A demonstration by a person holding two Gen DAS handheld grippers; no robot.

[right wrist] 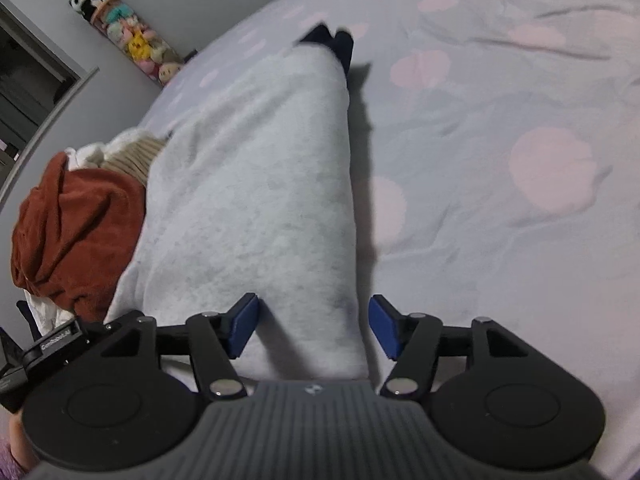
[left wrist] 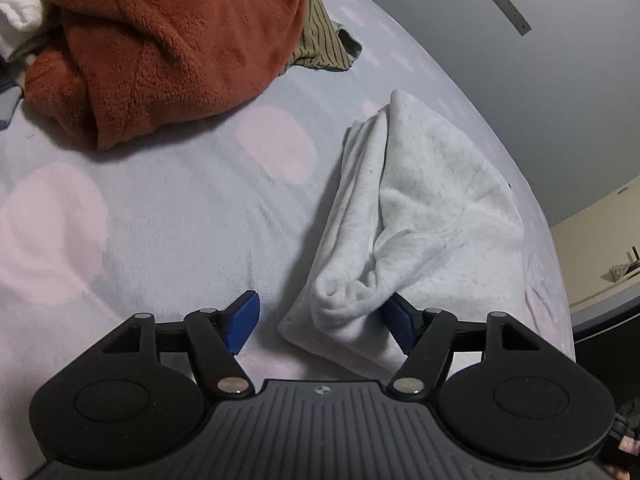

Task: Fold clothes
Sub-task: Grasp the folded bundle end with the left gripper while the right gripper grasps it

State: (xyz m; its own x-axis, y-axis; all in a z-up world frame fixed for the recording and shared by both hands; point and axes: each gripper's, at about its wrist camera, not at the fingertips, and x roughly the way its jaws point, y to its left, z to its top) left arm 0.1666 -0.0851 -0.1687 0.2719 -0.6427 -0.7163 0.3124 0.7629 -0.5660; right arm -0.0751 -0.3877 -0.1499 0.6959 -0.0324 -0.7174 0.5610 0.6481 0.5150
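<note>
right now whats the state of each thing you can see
left claw: open, a corner of the white garment between its fingers
right claw: open, straddling the garment's near end
white garment: folded lengthwise, lying on the bedsheet
rust fleece: crumpled, unfolded
striped garment: bunched, partly under the fleece
bedsheet: spread out, lightly wrinkled

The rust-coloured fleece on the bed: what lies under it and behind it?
Behind the rust fleece a striped olive garment sticks out, and white cloth shows beside it. All rest on the bedsheet. What lies directly under the fleece is covered.
</note>
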